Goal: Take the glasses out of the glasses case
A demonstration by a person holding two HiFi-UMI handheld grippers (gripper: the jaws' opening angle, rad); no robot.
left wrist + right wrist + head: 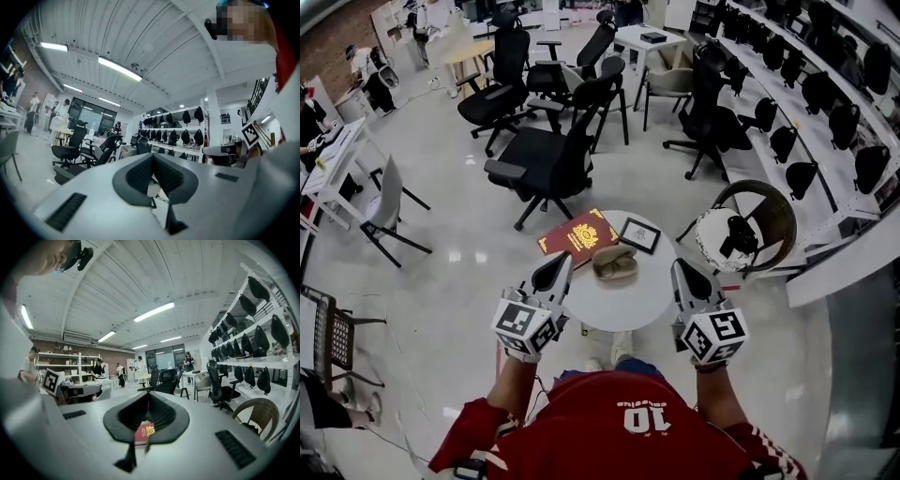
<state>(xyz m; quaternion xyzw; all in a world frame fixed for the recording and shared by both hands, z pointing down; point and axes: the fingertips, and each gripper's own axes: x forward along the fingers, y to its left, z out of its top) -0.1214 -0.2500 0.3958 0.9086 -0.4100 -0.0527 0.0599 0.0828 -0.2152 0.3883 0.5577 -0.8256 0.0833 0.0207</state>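
The closed case (615,263) sits mid-table (623,307) beside a red book (578,233), within easy reach of both tools, the glasses presumably inside. The left gripper (565,262) and right gripper (678,267) flank it, held roughly level, jaws pressed together and empty, seemingly poised to start on the lid.

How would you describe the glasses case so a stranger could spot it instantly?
Find the round white table among the office chairs. Three things lie on it; the glasses case is the tan oval nearest the person, unlike the flat red booklet and black-framed card.
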